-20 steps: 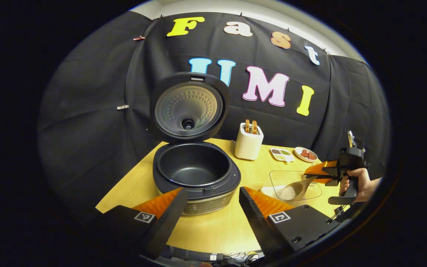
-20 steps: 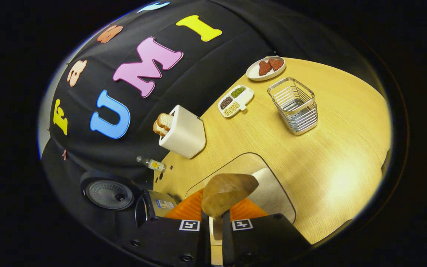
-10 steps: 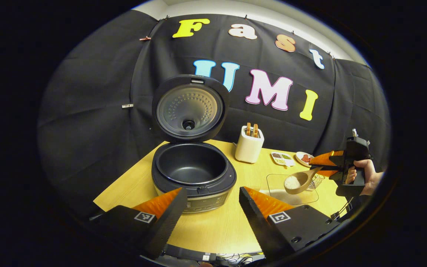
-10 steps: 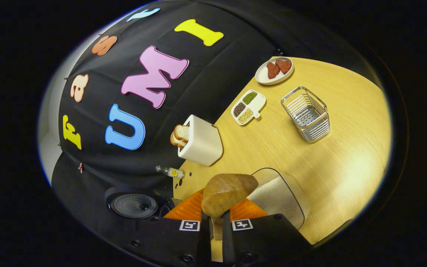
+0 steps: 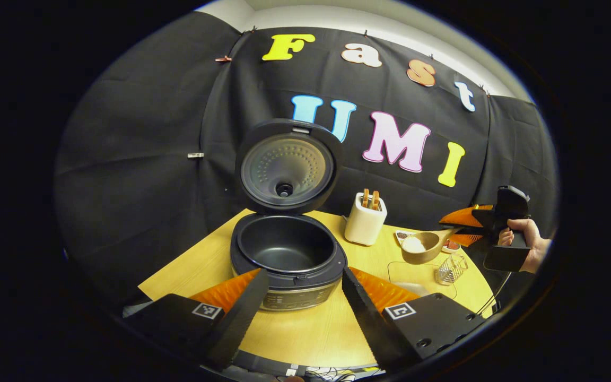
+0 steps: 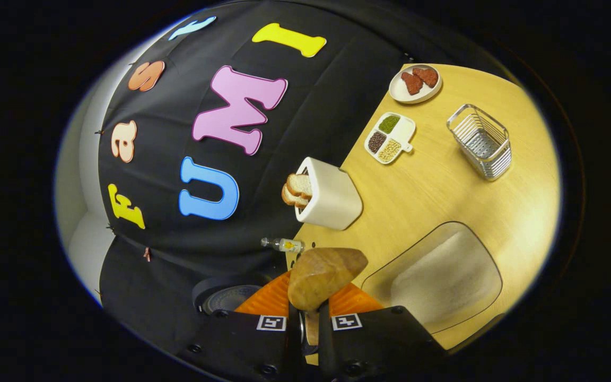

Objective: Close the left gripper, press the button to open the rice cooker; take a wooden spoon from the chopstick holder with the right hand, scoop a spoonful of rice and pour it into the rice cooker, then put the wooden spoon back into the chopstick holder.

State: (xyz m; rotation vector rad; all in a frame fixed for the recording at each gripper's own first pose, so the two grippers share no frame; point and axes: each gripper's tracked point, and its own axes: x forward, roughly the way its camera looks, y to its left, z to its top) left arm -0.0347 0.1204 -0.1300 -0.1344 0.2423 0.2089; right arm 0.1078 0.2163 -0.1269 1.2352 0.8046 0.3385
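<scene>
The black rice cooker (image 5: 287, 254) stands open in the left gripper view, its lid (image 5: 286, 167) upright and its inner pot dark and bare. My left gripper (image 5: 305, 302) hangs open just in front of it, touching nothing. At the right, a hand holds my right gripper (image 5: 470, 225) in the air, shut on the handle of the wooden spoon (image 5: 421, 245), whose bowl carries white rice. In the right gripper view the underside of the spoon (image 6: 322, 275) sticks out past the shut right gripper (image 6: 308, 318). The wire chopstick holder (image 6: 481, 140) stands apart on the table.
A glass tray of rice (image 6: 443, 278) lies below the spoon. A white toaster (image 6: 329, 199) with bread, a divided dish of beans (image 6: 389, 138) and a plate of meat (image 6: 416, 84) line the table's back. A small bottle (image 6: 284, 244) lies near the cooker's lid (image 6: 228, 298).
The right gripper has lifted the spoon with rice out of the glass tray and raised it above the table. The left gripper has stayed open in front of the cooker.
</scene>
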